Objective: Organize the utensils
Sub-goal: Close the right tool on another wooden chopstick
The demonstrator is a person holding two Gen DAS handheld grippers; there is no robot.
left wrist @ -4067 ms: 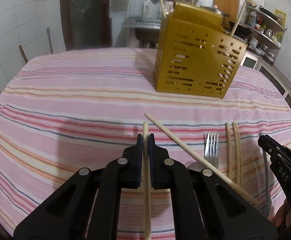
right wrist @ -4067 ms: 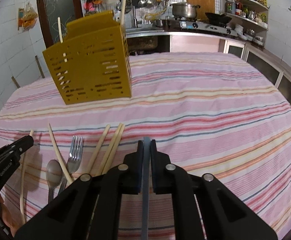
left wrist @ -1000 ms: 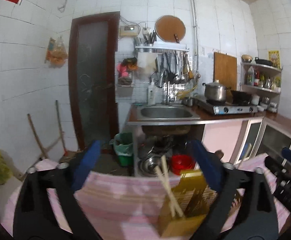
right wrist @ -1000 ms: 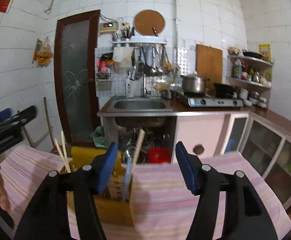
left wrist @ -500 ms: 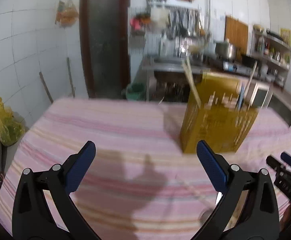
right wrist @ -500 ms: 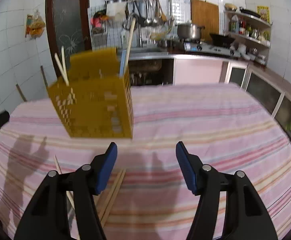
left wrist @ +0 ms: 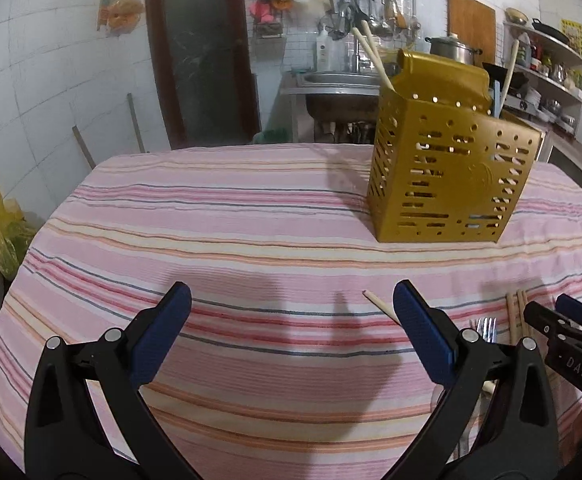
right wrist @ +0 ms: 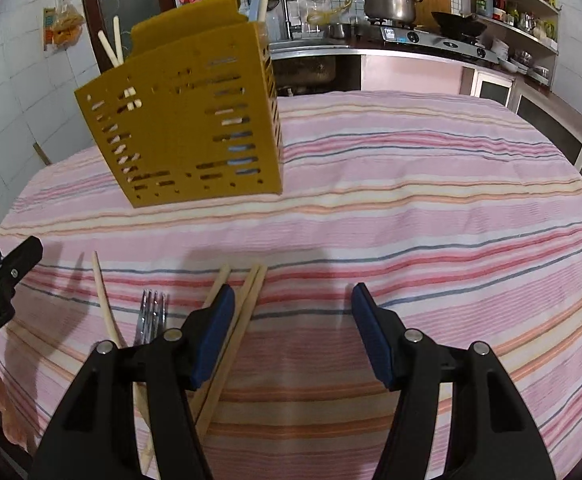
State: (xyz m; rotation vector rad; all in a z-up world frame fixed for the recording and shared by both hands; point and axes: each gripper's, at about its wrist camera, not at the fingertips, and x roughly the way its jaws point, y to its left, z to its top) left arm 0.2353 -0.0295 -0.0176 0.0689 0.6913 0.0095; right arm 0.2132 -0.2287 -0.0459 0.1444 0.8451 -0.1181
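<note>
Utensil holder (left wrist: 447, 160) stands toward the table's (left wrist: 211, 220) far edge; chopsticks (right wrist: 243, 312) and fork (right wrist: 151, 316) lie near you. Your left gripper (left wrist: 291, 332) and right gripper (right wrist: 293, 332) gape wide, empty.

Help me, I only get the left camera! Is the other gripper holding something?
Observer: No. The right gripper is open, with nothing between its fingers.
Operator: What's closest to it?
Observer: A pair of chopsticks on the tablecloth, lying just beside its left finger.
Operator: Any more there?
Observer: One more chopstick, angled away from the pair and running behind that finger.
</note>
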